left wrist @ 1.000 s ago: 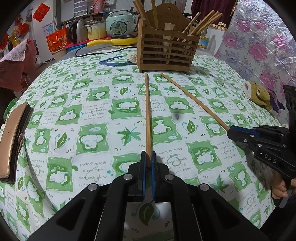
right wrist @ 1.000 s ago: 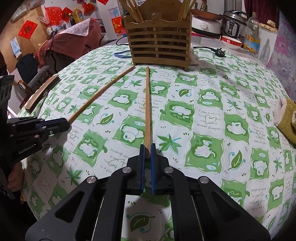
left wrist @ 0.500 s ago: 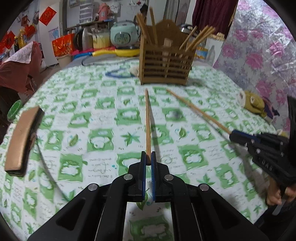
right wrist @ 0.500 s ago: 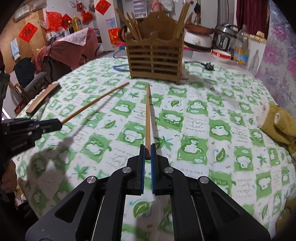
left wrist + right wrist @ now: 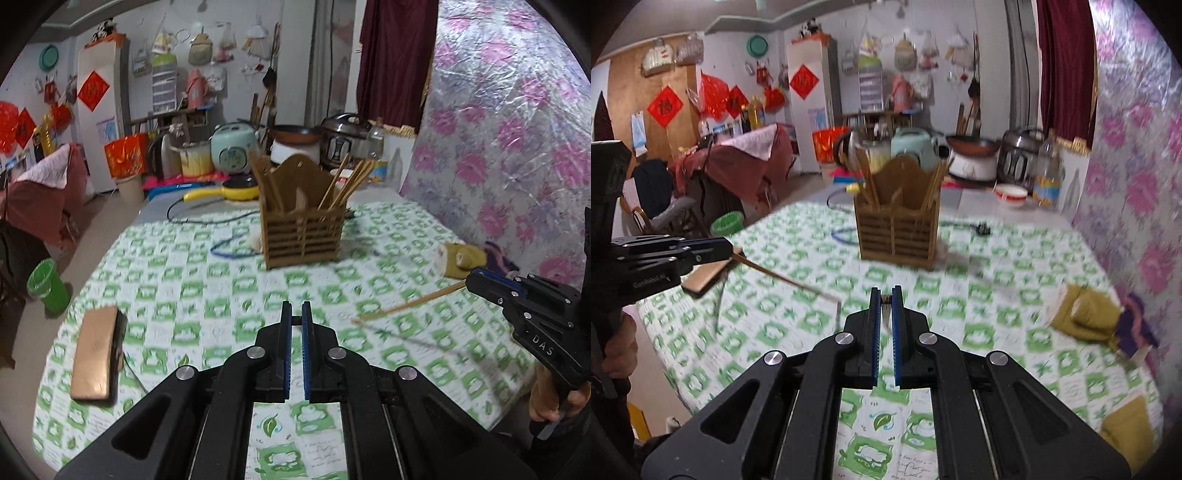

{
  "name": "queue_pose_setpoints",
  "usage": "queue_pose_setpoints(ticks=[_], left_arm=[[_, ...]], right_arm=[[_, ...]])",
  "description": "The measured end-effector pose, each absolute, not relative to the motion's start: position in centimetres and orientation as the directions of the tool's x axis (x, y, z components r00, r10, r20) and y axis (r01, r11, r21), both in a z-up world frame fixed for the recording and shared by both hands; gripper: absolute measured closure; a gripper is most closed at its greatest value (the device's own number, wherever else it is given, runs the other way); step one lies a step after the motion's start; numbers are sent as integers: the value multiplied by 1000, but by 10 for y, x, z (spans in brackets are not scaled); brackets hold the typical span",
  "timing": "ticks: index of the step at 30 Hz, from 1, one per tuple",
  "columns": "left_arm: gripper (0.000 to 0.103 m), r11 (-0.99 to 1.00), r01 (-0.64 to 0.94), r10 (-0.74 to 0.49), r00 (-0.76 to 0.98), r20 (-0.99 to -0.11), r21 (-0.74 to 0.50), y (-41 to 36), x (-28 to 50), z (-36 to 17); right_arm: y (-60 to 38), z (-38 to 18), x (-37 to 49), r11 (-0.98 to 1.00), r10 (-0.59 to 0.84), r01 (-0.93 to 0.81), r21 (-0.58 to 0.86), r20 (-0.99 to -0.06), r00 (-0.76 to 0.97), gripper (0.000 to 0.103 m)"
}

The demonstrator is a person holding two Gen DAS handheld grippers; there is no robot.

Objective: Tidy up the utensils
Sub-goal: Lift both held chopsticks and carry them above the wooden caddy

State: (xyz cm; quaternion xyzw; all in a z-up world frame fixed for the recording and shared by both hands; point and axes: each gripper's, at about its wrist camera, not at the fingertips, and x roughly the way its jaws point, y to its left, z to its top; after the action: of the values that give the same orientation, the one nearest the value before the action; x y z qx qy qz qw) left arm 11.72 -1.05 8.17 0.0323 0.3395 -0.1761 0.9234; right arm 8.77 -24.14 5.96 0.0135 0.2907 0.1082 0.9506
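Wooden slatted holder (image 5: 303,229) on the green-checked cloth (image 5: 207,295), straight ahead of both sets of fingers: chopsticks upright in its left and right compartments. Left gripper (image 5: 295,314): jaws nearly closed, clamped on one chopstick (image 5: 783,277) by its end, stick raised off the cloth. Right gripper (image 5: 885,295): likewise, pinching another chopstick (image 5: 410,304).

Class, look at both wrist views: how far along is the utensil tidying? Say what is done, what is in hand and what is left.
Done: the wooden holder already has chopsticks standing in its compartments. In hand: the left gripper is shut on one chopstick and the right gripper on another chopstick, both clear of the tablecloth. Left: dropping both into the holder; no other loose chopsticks show.
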Motion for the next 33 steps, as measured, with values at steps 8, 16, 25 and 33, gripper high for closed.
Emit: queue_pose_setpoints(ticks=[8, 16, 25, 33], left_arm=[[98, 917, 393, -347, 697, -628, -71, -25, 130, 115], [98, 906, 420, -363, 698, -618, -57, -43, 159, 142], [98, 908, 411, -388, 750, -535, -82, -58, 226, 213], [98, 926, 367, -364, 802, -474, -89, -71, 301, 246]], right_arm=[[-253, 93, 92, 974, 224, -203, 96, -513, 829, 96], [-255, 110, 123, 969, 246, -214, 121, -506, 827, 96], [-255, 165, 185, 971, 240, -207, 121, -451, 860, 96], [-252, 207, 264, 976, 211, -174, 129, -394, 895, 96]])
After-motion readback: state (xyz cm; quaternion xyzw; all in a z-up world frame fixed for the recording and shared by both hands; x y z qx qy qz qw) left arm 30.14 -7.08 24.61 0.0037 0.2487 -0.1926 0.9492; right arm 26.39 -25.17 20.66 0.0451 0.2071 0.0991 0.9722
